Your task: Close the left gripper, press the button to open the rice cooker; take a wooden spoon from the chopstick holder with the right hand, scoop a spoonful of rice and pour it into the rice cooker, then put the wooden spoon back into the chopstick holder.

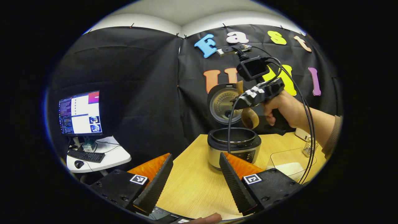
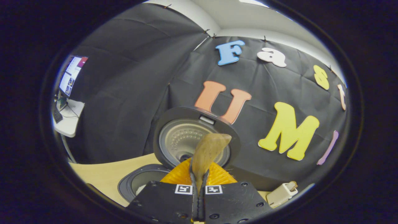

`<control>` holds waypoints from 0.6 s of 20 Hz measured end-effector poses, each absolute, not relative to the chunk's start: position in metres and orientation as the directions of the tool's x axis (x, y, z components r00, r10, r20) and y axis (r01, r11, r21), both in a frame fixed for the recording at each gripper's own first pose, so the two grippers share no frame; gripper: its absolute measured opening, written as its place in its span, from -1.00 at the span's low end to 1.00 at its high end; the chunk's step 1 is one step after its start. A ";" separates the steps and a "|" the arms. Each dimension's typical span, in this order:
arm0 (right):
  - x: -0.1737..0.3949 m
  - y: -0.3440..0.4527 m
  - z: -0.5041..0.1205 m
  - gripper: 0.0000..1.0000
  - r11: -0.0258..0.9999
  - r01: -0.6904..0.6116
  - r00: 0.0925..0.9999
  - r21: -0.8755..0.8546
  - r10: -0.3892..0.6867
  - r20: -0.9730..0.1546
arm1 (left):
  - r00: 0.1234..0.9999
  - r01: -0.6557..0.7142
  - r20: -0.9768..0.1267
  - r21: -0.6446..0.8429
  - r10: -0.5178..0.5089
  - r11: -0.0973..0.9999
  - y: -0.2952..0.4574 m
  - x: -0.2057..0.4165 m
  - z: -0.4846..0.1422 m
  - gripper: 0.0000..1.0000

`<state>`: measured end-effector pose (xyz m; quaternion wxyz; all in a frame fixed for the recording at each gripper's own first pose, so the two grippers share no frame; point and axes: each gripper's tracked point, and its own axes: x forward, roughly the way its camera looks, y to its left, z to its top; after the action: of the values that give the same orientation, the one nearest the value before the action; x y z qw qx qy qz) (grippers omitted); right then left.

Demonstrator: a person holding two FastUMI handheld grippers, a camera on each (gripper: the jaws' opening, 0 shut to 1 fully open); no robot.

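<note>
**Spoon tipped over the open cooker**

The right gripper (image 1: 241,104) is pinching the brown wooden spoon (image 1: 249,117) with jaws closed, handle up, bowl hanging down above the open silver rice cooker (image 1: 234,146) on the wooden tabletop (image 1: 192,183). The left gripper (image 1: 196,183) is hovering wide open, empty.

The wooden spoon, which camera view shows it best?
The left gripper view: the wooden spoon hangs bowl-down over the rice cooker, held by the right claw. The right gripper view gives just its handle, end-on.
</note>
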<state>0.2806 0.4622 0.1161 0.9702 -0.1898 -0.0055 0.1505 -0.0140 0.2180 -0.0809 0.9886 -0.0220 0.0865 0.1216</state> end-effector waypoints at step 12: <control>0.272 0.288 0.131 -0.99 0.941 -0.150 0.988 -0.303 0.153 -0.016 | 0.968 -0.226 -0.121 -0.045 0.220 0.973 0.188 -0.014 -0.060 0.92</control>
<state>0.2719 0.2884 0.1312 0.9852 -0.1534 -0.0041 0.0768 -0.0135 0.1881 -0.0602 0.9916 -0.0290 0.0577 0.1125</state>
